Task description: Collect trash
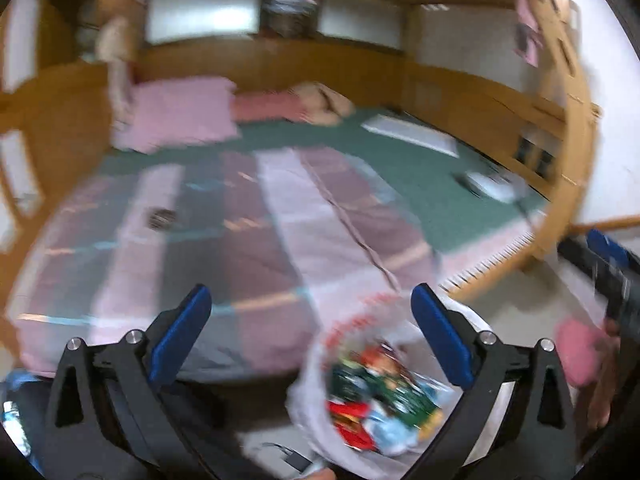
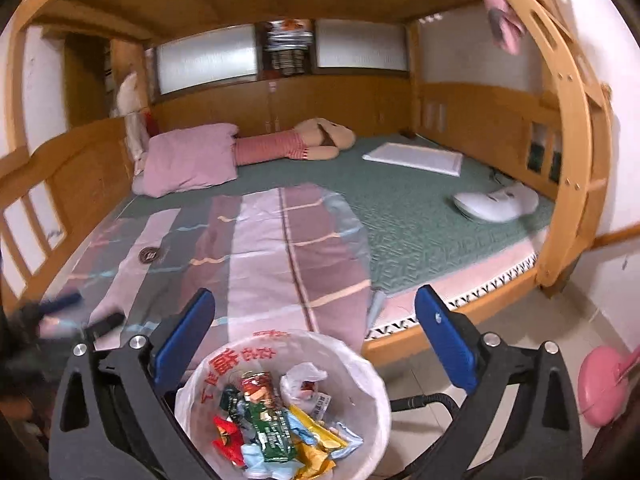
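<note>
1. The right gripper (image 2: 314, 334) has its jaws spread wide and holds nothing.
2. The left gripper (image 1: 310, 330) is likewise wide open and empty.
3. The trash bin (image 2: 372, 376), lined with a white bag, sits just below both grippers, near the bed (image 2: 420, 208).
4. Colourful wrappers (image 2: 272, 424) lie inside the bin.

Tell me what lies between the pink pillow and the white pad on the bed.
In the right wrist view, a striped plush toy lies between pillow and pad.

My right gripper (image 2: 314, 340) and left gripper (image 1: 310, 334) look alike: black angular frames, silver screws, blue finger pads (image 2: 182, 344).
</note>
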Motion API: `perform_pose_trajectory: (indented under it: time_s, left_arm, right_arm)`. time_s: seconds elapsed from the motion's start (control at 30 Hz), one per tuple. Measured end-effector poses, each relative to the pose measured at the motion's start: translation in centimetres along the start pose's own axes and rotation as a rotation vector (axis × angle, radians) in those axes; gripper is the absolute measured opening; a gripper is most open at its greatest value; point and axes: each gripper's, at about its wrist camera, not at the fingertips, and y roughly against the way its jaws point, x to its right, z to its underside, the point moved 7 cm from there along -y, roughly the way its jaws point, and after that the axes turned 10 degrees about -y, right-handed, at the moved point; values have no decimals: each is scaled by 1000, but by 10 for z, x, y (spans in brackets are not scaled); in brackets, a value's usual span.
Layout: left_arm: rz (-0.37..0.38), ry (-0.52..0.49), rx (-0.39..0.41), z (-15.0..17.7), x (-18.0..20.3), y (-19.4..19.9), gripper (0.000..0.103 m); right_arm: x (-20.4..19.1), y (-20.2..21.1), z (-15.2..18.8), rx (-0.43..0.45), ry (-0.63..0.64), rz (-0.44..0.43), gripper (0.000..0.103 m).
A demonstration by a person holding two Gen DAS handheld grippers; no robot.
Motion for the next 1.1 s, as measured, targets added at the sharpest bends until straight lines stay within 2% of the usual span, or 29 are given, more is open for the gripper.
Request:
perform_pose_trajectory:
  time_s: [0.1, 0.27, 0.4, 1.1]
  left_arm:
    - [-87, -3, 17, -7, -13, 15, 99]
    - [-137, 0, 64, -13, -21, 35, 100]
    - [-140, -13, 83, -15, -20, 44, 100]
    - [-141, -22, 84, -15, -18, 50, 100]
  right_arm:
    - [-19, 2, 6, -6, 61, -21, 99]
    - [-31, 2, 6, 4, 78, -31, 99]
    - [-29, 3, 5, 3, 61, -35, 99]
    - [-23, 2, 2, 12, 30, -16, 99]
